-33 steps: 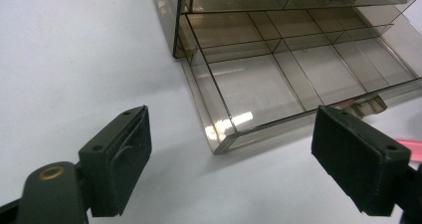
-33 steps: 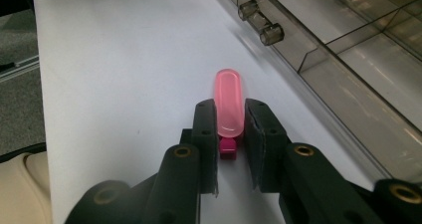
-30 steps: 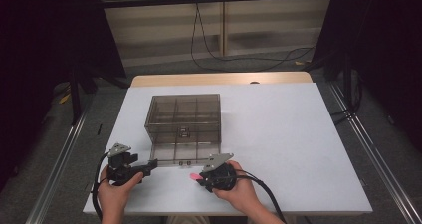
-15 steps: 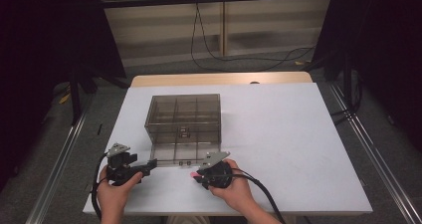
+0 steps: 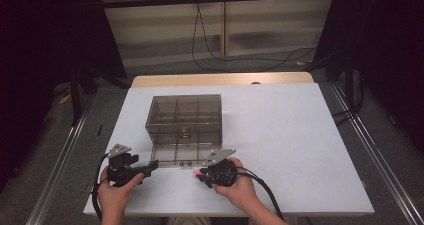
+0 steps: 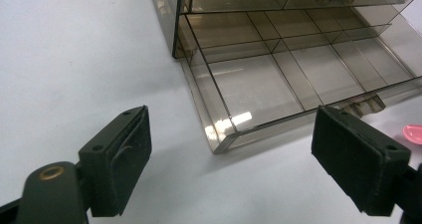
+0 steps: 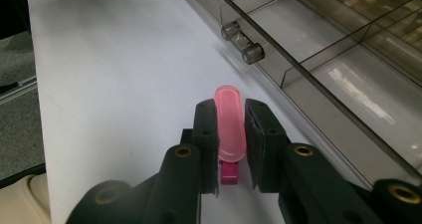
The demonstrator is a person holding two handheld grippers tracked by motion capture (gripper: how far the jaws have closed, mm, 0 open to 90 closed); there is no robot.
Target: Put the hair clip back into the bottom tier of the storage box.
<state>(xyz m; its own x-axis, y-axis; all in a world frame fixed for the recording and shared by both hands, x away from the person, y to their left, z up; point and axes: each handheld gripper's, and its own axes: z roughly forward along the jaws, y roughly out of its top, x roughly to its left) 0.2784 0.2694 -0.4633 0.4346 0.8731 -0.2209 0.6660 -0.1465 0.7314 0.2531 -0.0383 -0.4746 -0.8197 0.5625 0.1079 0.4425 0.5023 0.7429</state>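
Your right gripper (image 7: 231, 129) is clamped on a small pink clip (image 7: 229, 124): both pads sit against its sides, its rounded pale tip pokes out past the jaw tips, and its darker pink end sits back between the jaws. The jaws were just closing a bit further onto it. In the high view that gripper (image 5: 202, 173) sits low over the white table (image 5: 300, 135), with the pink clip (image 5: 195, 175) at its tip, just in front of the pulled-out bottom drawer (image 5: 187, 156) of a smoky see-through drawer box (image 5: 184, 120). From the right gripper view the drawer front runs past on the right, and its little clear knob (image 7: 242, 41) is ahead of the jaws, slightly right. Your left gripper (image 6: 234, 159) stands wide open with nothing between the pads; the near corner of the open drawer (image 6: 259, 84) lies just ahead between the two jaws, and its dividers make bare compartments. A sliver of the pink clip (image 6: 413, 133) peeks in at the far right by the right jaw. In the high view the left gripper (image 5: 150, 166) points toward the drawer's left corner, close to it; I can't tell if it touches. The table top is plain matte white. Beyond it are a wooden edge (image 5: 220, 79), grey floor, black cables (image 5: 240, 60), slatted wall panels and dark curtains on both sides.
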